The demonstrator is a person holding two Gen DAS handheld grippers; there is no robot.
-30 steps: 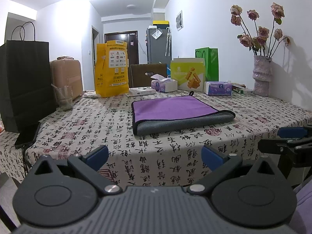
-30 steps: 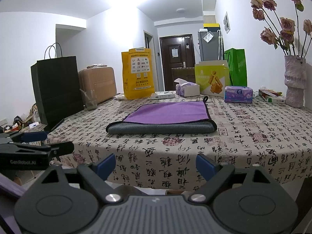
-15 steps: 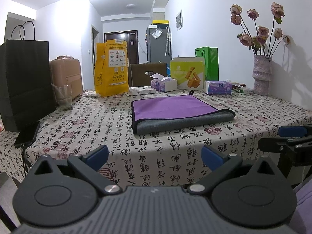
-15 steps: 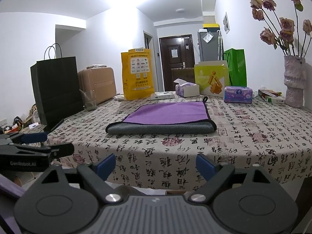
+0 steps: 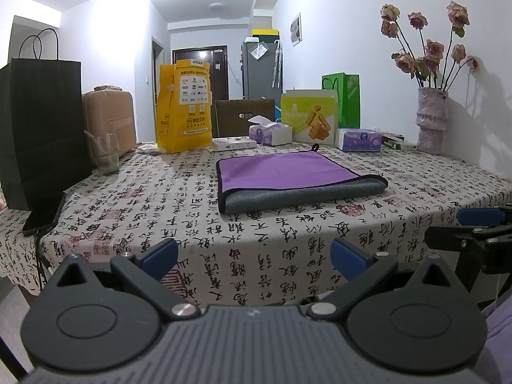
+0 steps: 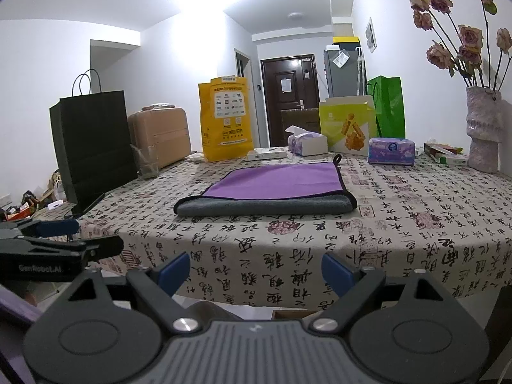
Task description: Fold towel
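Observation:
A purple towel with a grey underside (image 5: 288, 172) lies folded flat in the middle of the patterned tablecloth (image 5: 179, 211); it also shows in the right wrist view (image 6: 275, 185). Its folded grey edge faces me. My left gripper (image 5: 252, 254) is open and empty, held off the table's near edge, well short of the towel. My right gripper (image 6: 256, 267) is open and empty too, at the near edge. Each gripper shows at the side of the other's view.
A black paper bag (image 5: 38, 128), a glass (image 5: 104, 153) and a phone (image 5: 44, 216) stand at the left. A yellow bag (image 5: 185, 105), tissue boxes (image 5: 270, 131), a snack box (image 5: 308, 116) and a vase of roses (image 5: 432, 118) line the far side.

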